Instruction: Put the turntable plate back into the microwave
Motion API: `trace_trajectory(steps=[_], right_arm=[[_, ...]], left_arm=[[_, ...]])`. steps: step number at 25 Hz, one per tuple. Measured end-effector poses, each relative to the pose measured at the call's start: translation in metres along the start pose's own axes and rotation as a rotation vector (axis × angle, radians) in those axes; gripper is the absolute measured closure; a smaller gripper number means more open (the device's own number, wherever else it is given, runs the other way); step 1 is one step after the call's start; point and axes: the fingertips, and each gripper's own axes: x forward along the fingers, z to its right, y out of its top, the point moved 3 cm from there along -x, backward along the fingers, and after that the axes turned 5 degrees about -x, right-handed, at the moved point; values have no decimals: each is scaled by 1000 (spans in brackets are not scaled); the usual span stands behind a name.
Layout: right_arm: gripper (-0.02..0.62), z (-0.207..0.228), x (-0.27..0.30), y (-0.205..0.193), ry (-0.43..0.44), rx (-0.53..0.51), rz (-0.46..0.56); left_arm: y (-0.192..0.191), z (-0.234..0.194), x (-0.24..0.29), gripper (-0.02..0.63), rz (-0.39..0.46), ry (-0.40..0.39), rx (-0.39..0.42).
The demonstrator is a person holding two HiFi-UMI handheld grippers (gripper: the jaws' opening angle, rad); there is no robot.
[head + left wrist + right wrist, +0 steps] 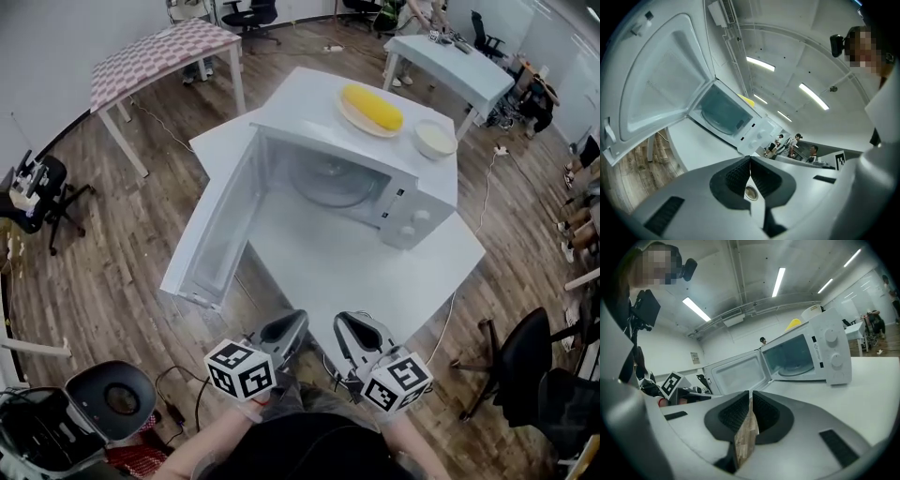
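Note:
The white microwave (412,202) stands on the white table (375,281) with its door (214,230) swung wide open to the left. The round glass turntable plate (330,184) lies inside the cavity, and shows too in the left gripper view (720,116) and the right gripper view (798,371). My left gripper (290,325) and right gripper (350,325) hover side by side at the table's near edge, close to my body and well short of the microwave. The left gripper (750,162) and the right gripper (750,397) are each shut, with nothing between the jaws.
On the microwave's top sit a plate with a yellow corn cob (372,110) and a white bowl (435,139). A checked table (169,52) and another white table (450,61) stand beyond. Office chairs (530,370) flank the table; people stand in the background.

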Motion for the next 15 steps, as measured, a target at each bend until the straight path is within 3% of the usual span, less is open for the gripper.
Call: trace_trajectory(steps=[9, 15], right_arm=[[554, -30, -19, 6, 69, -39, 23], [555, -48, -29, 0, 121, -99, 12]], left_arm=[[-15, 11, -25, 594, -43, 11, 11], [-20, 25, -30, 592, -65, -52, 33]])
